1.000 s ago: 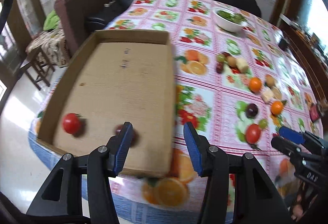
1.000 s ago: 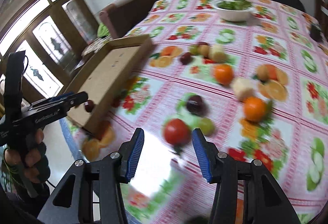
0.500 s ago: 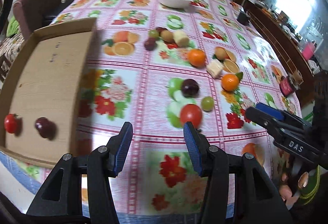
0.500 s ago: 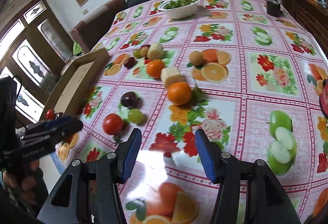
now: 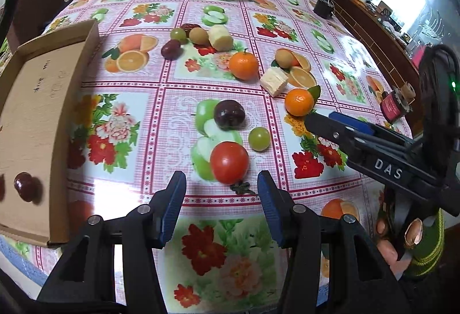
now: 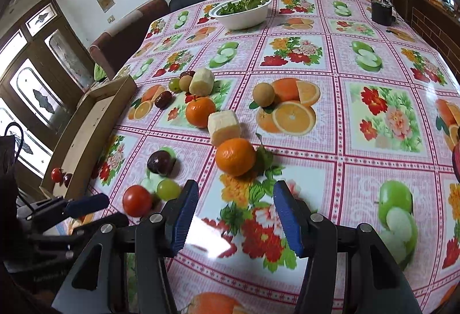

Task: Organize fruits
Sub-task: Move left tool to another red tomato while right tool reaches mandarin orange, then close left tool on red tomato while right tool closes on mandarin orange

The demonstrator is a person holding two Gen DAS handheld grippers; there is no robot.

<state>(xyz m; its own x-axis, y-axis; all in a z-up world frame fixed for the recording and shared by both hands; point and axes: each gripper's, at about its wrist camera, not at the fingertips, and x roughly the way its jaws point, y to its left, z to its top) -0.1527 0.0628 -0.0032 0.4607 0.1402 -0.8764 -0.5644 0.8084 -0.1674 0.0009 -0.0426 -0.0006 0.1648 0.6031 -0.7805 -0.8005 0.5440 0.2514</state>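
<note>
Fruit is seen scattered across a worktop (image 5: pixel 172 101) covered in a fruit-print cloth. The left gripper (image 5: pixel 221 190) is held wide and empty just short of a red tomato (image 5: pixel 229 162), which lies beside a green grape (image 5: pixel 259 138) and a dark plum (image 5: pixel 229 114). The right gripper (image 6: pixel 235 204) is likewise spread wide with nothing between its fingers, poised near an orange (image 6: pixel 235 156) that sits against a pale cut chunk (image 6: pixel 224 127). A second orange (image 6: pixel 200 112) and a cluster of small fruit (image 6: pixel 189 82) are seen farther back. A cardboard tray (image 5: pixel 37 101) is set along the left edge of the worktop, with a dark red fruit (image 5: pixel 24 187) and a small tomato (image 6: pixel 56 174) lying inside near its front corner. A white bowl of greens (image 6: pixel 243 12) is placed at the far end.
</note>
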